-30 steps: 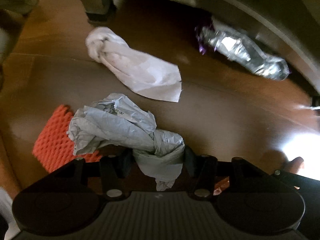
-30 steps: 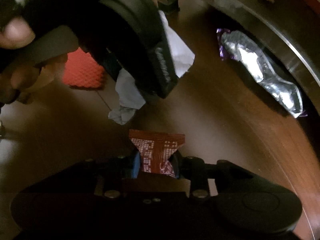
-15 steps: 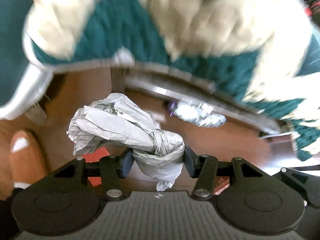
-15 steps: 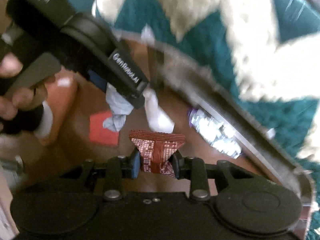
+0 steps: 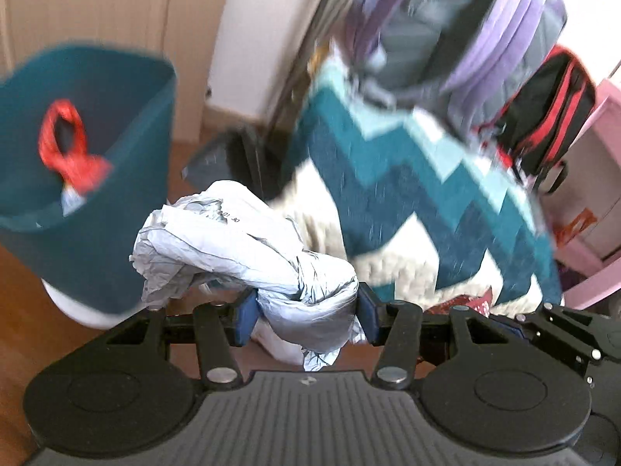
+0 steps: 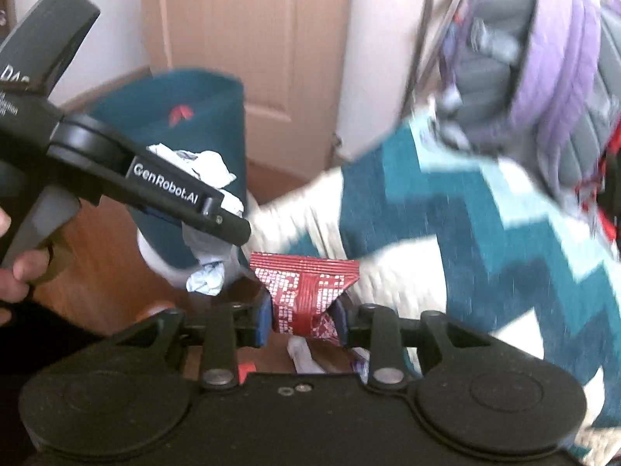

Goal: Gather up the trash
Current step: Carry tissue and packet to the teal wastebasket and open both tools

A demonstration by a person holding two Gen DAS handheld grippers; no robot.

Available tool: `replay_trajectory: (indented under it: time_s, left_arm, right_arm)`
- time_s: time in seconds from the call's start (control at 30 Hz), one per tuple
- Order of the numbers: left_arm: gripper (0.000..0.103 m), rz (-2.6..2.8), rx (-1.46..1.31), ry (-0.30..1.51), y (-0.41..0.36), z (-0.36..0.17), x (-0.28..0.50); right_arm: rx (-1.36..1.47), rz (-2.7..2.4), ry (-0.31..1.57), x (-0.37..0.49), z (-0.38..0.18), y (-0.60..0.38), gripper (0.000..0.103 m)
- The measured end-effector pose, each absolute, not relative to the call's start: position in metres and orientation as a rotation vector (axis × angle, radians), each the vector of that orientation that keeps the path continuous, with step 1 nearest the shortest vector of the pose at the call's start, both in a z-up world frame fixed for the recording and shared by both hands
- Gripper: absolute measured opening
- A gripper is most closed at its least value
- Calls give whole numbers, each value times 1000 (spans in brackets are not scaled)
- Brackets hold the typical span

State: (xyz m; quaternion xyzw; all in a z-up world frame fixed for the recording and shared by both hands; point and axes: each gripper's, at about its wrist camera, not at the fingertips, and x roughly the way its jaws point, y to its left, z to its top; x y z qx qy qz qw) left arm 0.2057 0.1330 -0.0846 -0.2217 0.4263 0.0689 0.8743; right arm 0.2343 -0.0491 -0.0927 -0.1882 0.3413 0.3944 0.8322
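Your left gripper: fingers pinching crumpled grey paper wad, bulk spilling up-left of fingers. Your right gripper: fingers pinching red patterned wrapper, top edge fanned above pads. Teal bin ahead-left of left fingers, red scrap inside.

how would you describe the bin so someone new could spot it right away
Start at the pale wooden door on the far wall and look down to the floor in front of it. There stands a tall teal plastic bin, open-topped, with red crumpled trash inside. It is the only open container in view; the teal zigzag blanket beside it matches its colour but is soft and patterned.
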Motion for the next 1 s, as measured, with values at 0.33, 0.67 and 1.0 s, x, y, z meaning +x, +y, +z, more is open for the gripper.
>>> replay_trajectory:
  time_s: [0.33, 0.67, 1.0]
  left_arm:
    - [52, 236, -330, 719, 216, 1, 181]
    - [52, 325, -248, 752, 295, -8, 182]
    - [52, 365, -239, 840, 333, -59, 204]
  right_arm:
    - [-375, 914, 594, 226, -23, 48, 30]
    - [-332, 957, 638, 244, -31, 145, 30]
    - [-394, 957, 720, 256, -75, 203, 31]
